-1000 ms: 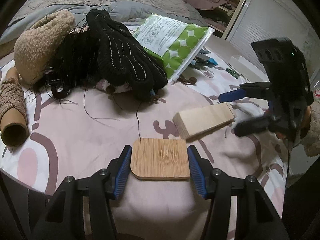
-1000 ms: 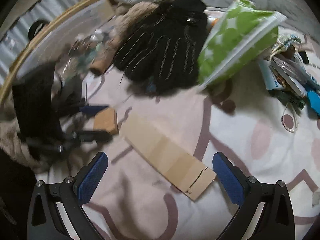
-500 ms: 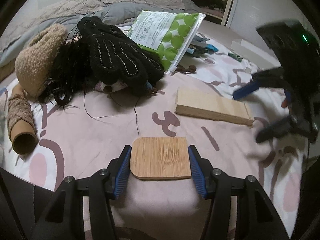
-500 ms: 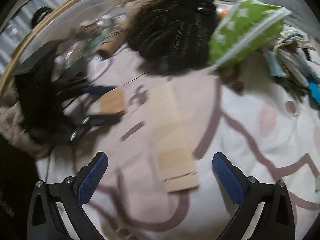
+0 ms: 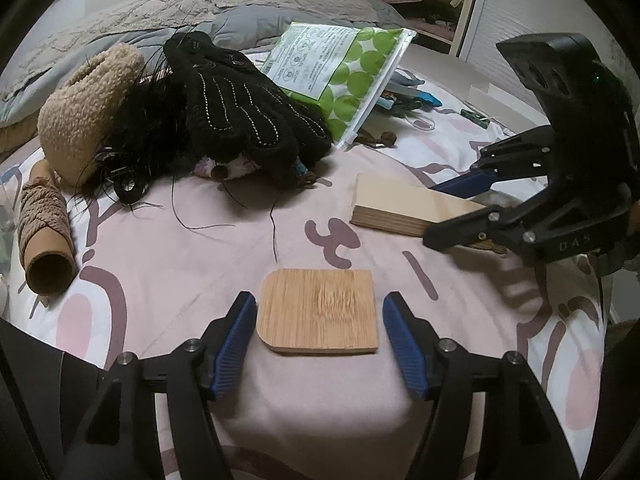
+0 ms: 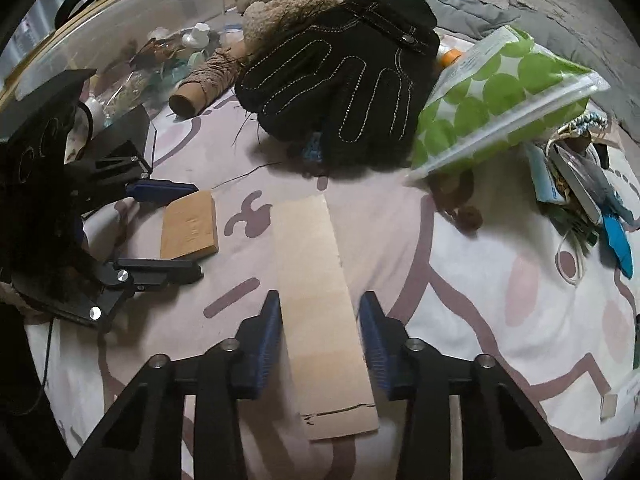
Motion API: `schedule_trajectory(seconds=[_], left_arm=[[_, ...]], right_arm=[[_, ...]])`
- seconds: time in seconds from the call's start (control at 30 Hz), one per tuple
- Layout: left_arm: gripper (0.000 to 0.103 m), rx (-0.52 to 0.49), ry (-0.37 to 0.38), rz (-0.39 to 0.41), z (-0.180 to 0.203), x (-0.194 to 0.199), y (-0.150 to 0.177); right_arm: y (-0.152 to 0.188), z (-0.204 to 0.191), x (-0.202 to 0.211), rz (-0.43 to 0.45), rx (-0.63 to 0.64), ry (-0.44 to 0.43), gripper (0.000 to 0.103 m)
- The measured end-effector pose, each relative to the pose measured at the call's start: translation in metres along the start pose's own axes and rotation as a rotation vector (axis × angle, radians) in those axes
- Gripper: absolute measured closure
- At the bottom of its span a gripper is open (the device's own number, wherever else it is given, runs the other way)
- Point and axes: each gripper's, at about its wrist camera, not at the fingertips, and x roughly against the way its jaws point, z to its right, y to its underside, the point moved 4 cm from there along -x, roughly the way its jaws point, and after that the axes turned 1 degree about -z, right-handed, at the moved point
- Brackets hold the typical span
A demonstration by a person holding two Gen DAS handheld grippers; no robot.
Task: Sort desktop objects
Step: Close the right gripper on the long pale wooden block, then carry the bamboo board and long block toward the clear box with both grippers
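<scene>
Straddling the bamboo tile (image 5: 318, 311) with jaws just eased apart and clear of its edges, the left hand-held gripper (image 5: 319, 338) seems to have set it on the bed (image 5: 160, 264), while at 2 o'clock the right hand-held gripper (image 6: 320, 332), just narrowed, flanks the plank (image 6: 320, 292), pads seemingly touching.

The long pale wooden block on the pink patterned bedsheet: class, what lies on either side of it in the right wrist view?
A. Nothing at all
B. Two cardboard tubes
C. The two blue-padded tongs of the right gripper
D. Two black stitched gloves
C: the right gripper straddles the long pale wooden block, one blue pad close on each side, while the black stitched glove lies beyond it.
</scene>
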Motion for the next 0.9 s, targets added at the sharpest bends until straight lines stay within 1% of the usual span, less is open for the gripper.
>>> schedule_trajectory(seconds=[0.07, 0.1, 0.13, 0.17, 0.2, 0.3, 0.43, 0.5, 0.6, 0.7, 0.9], left_arm=[[0.037, -0.003, -0.005, -0.001, 0.002, 0.0, 0.0], [0.039, -0.006, -0.011, 0.0, 0.001, 0.001, 0.0], [0.041, -0.003, -0.012, 0.0, 0.002, 0.0, 0.0], [0.046, 0.0, -0.018, 0.0, 0.001, 0.0, 0.0], [0.048, 0.009, -0.016, -0.001, -0.001, 0.0, -0.001], [0.048, 0.031, -0.005, 0.0, -0.004, 0.001, -0.002], [0.048, 0.032, -0.006, 0.001, -0.003, 0.002, -0.004], [0.048, 0.036, -0.005, 0.002, -0.004, 0.002, -0.005], [0.048, 0.042, -0.007, 0.003, -0.005, 0.002, -0.006], [0.048, 0.04, -0.008, 0.0, -0.004, 0.001, -0.006], [0.048, 0.034, -0.007, -0.003, -0.003, 0.0, -0.006]], right_arm=[[0.0, -0.006, 0.001, 0.002, 0.028, 0.028, 0.066], [0.0, -0.008, 0.002, 0.003, 0.047, 0.046, 0.066], [0.0, -0.009, 0.004, 0.008, 0.059, 0.056, 0.066], [0.0, -0.009, 0.007, 0.017, 0.069, 0.063, 0.067], [-0.001, -0.01, 0.009, 0.027, 0.071, 0.065, 0.067], [-0.005, -0.007, 0.018, 0.056, 0.058, 0.064, 0.069], [-0.007, -0.003, 0.021, 0.075, 0.02, 0.039, 0.069], [-0.007, -0.002, 0.017, 0.068, 0.0, 0.025, 0.069], [-0.004, -0.005, 0.006, 0.033, -0.005, 0.01, 0.069], [-0.006, -0.012, 0.0, 0.036, 0.015, 0.035, 0.069], [-0.007, -0.016, -0.01, 0.01, 0.051, 0.084, 0.069]])
